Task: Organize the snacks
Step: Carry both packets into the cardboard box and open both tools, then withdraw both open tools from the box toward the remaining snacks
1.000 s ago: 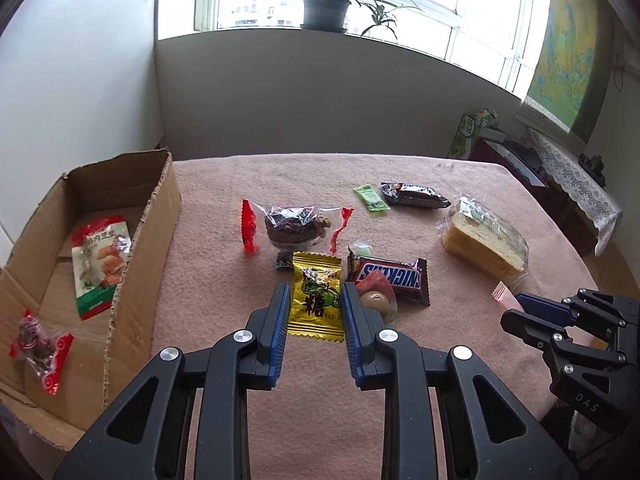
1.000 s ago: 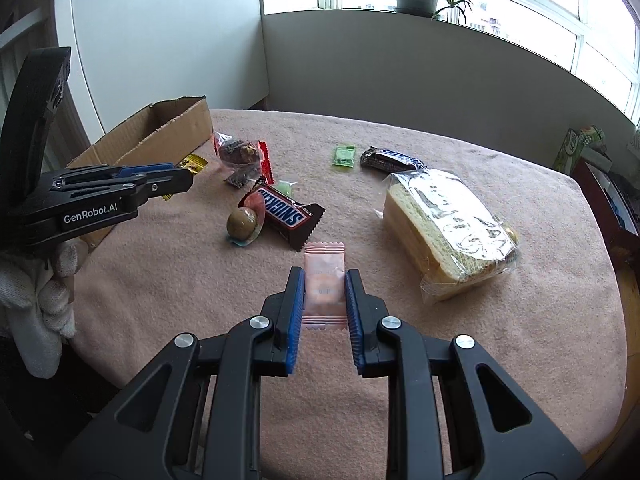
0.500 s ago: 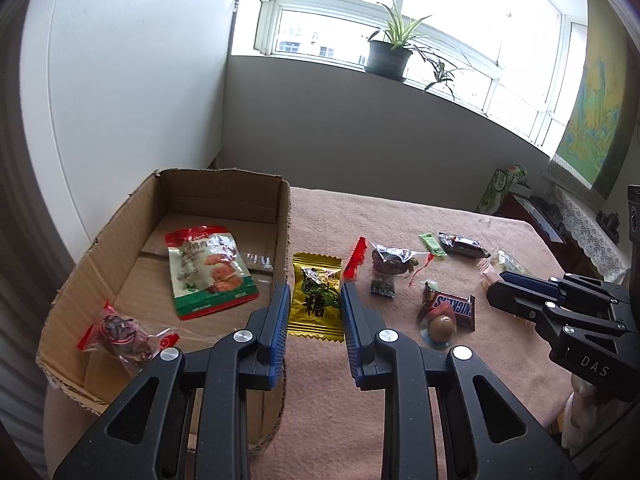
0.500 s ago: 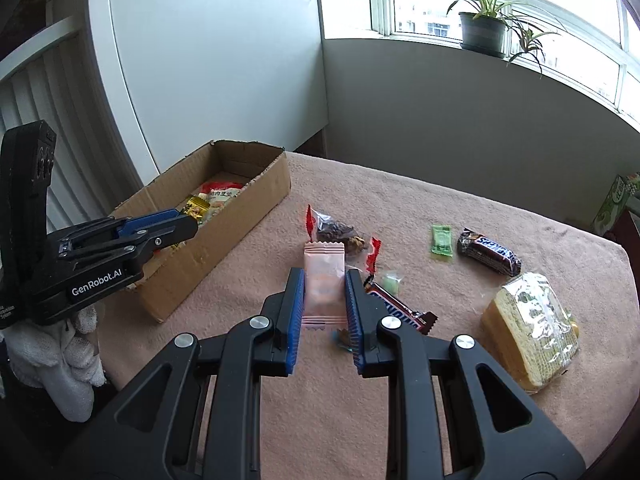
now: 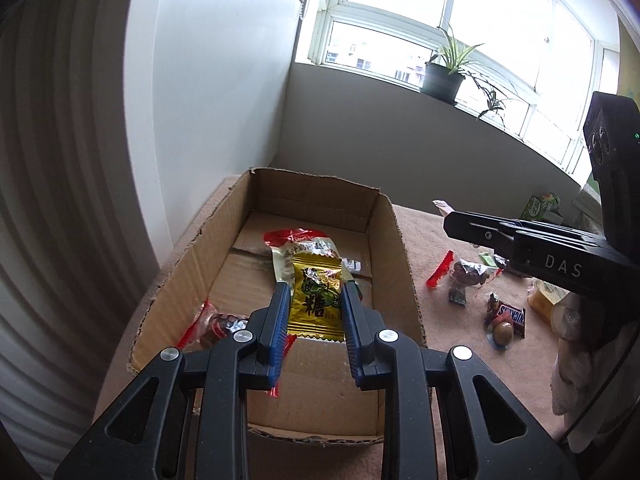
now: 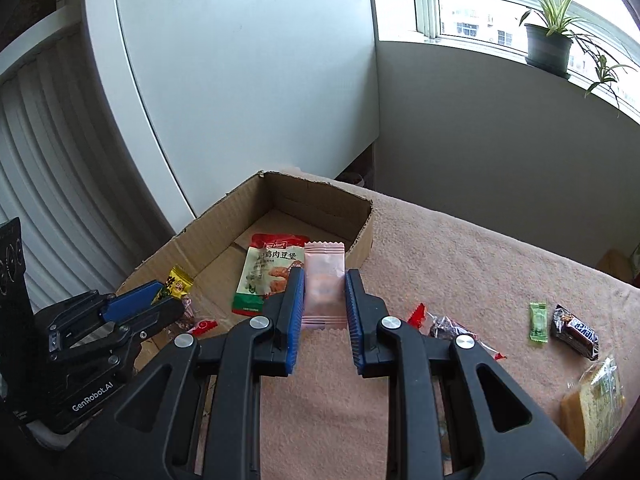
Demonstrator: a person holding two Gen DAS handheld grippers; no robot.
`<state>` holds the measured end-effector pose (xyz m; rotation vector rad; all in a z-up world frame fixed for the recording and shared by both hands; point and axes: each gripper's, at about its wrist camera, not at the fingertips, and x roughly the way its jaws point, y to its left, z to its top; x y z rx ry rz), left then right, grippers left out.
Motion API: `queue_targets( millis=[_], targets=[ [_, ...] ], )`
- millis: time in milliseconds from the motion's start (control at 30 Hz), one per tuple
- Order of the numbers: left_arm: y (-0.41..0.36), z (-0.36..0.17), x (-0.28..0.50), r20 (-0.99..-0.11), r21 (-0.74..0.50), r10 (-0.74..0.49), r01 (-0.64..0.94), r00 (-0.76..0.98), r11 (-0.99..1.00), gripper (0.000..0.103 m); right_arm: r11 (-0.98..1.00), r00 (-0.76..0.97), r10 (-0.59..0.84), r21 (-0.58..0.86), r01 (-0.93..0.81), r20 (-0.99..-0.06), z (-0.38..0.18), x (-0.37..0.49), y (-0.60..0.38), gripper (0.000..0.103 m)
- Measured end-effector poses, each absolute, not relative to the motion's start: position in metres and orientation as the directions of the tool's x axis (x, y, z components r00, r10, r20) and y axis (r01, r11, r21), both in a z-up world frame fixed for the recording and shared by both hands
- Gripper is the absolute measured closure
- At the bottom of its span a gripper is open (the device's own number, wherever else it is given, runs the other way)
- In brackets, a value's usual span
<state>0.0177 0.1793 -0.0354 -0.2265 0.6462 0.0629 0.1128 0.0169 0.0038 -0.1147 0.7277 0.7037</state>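
My left gripper [image 5: 314, 294] is shut on a yellow candy packet [image 5: 316, 300] and hangs over the open cardboard box [image 5: 396, 248]. Inside the box lie a red and green snack bag [image 5: 298, 246] and a red-ended wrapped sweet [image 5: 218, 326]. My right gripper [image 6: 324, 280] is shut on a pale pink packet [image 6: 324, 280] above the box's right wall [image 6: 362, 236], over the pink tablecloth [image 6: 460, 264]. In the right wrist view the left gripper [image 6: 154, 300] sits at the lower left with the yellow packet [image 6: 178, 282], and the snack bag [image 6: 268, 272] shows in the box.
On the cloth lie a red-ended dark sweet [image 6: 448, 326], a green candy [image 6: 538, 322], a dark chocolate bar [image 6: 576, 332], a wrapped sandwich [image 6: 596, 408], a Snickers bar [image 5: 510, 314] and a round brown sweet [image 5: 502, 332]. A white wall panel stands behind the box, a potted plant [image 6: 548, 46] on the sill.
Both grippers have swung left from the snacks on the cloth to the box, each carrying its packet. The yellow packet now hangs over the box, the pink one at its right wall.
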Motion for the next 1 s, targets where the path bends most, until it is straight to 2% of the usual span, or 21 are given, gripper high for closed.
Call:
queue_targets(
  millis=[533, 600, 667, 733, 867, 967, 1000],
  targets=[
    [0.199, -0.043, 0.014, -0.617, -0.174, 0.021, -0.162, 0.787, 0.971, 0.079, 0.751, 0.495, 0.534, 0.116, -0.65, -0.686, -0.021, 0.135, 0.076, 0.082],
    [0.2, -0.043, 0.015, -0.621, -0.173, 0.026, -0.169, 0.783, 0.97, 0.079, 0.753, 0.495, 0.535, 0.12, -0.647, -0.685, -0.022, 0.135, 0.076, 0.073],
    [0.202, -0.044, 0.015, -0.623, -0.177, 0.028, -0.176, 0.782, 0.968, 0.075, 0.751, 0.505, 0.542, 0.119, -0.649, -0.671, -0.021, 0.133, 0.075, 0.039],
    [0.203, -0.043, 0.014, -0.619, -0.179, 0.033, -0.182, 0.785, 0.967, 0.06, 0.753, 0.518, 0.545, 0.113, -0.648, -0.659, -0.018, 0.131, 0.073, 0.031],
    [0.203, -0.041, 0.012, -0.61, -0.179, 0.036, -0.182, 0.792, 0.967, 0.049, 0.763, 0.54, 0.548, 0.117, -0.636, -0.638, -0.013, 0.13, 0.066, 0.012],
    [0.201, -0.041, 0.011, -0.61, -0.176, 0.035, -0.179, 0.792, 0.968, 0.048, 0.77, 0.551, 0.542, 0.112, -0.629, -0.635, -0.01, 0.13, 0.06, 0.012],
    [0.201, -0.041, 0.011, -0.61, -0.178, 0.035, -0.179, 0.792, 0.968, 0.045, 0.771, 0.552, 0.541, 0.112, -0.627, -0.635, -0.008, 0.13, 0.057, 0.012]
  ],
)
